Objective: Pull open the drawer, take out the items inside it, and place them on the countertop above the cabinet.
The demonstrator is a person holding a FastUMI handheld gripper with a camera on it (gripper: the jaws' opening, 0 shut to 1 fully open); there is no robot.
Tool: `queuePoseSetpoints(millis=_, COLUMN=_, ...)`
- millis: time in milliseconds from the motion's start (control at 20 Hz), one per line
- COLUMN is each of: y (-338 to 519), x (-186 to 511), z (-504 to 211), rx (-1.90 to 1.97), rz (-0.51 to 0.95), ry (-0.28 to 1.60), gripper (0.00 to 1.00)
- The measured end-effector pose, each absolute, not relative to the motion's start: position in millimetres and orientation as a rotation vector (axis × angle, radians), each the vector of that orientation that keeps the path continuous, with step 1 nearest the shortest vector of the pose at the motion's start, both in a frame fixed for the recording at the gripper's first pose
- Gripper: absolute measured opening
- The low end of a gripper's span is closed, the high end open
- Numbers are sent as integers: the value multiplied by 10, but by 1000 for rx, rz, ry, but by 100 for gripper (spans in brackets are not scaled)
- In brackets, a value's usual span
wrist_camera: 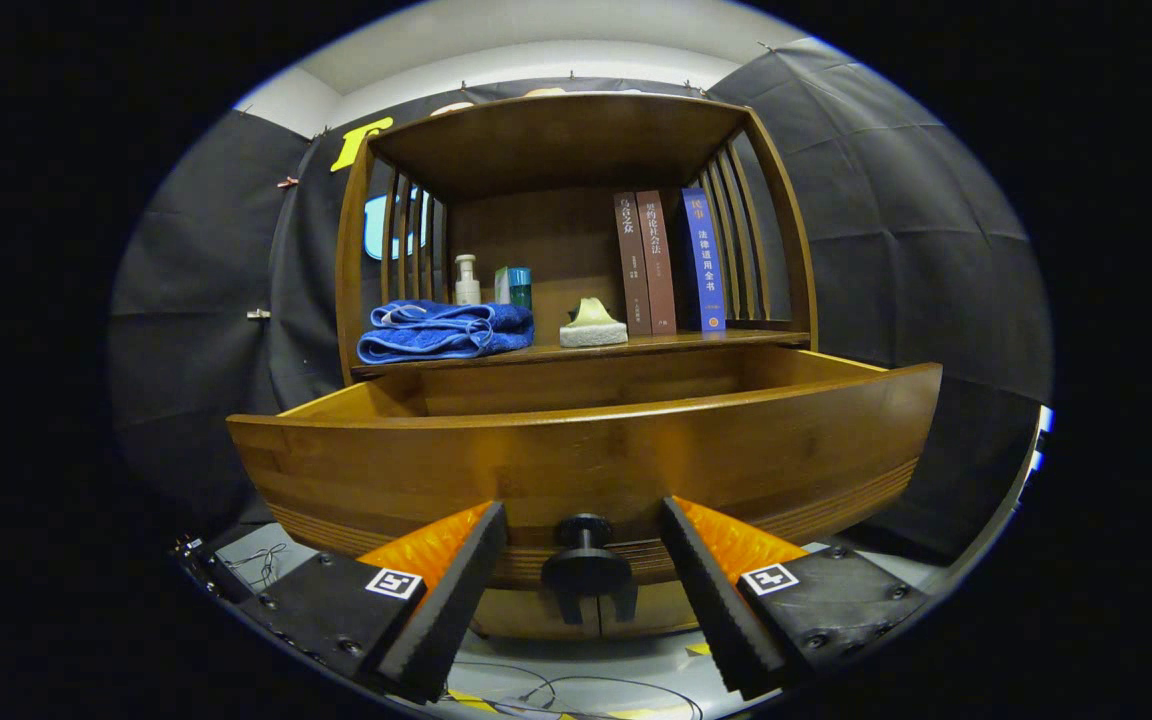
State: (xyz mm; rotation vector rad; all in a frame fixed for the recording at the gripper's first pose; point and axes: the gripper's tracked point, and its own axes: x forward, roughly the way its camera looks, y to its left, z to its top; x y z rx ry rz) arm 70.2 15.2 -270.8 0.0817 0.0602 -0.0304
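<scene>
Fingers of the gripper are being held apart on both sides of the knob without pressing it, while the drawer is standing pulled out below the countertop, its contents being hidden, so the taking-out is judged remaining.

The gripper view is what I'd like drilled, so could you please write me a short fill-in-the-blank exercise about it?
1. The drawer is pulled ____.
2. The claw is open, with the dark ____ of the drawer between its fingers.
3. On the countertop, the folded blue towel lies to the ____ of the books.

Missing words: open; knob; left
</scene>
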Motion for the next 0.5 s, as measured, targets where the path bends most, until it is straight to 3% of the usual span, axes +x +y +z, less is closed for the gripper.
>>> queuePoseSetpoints(millis=500, y=129, x=1235, z=-2605, rx=96, rz=-25, ry=77, gripper=100)
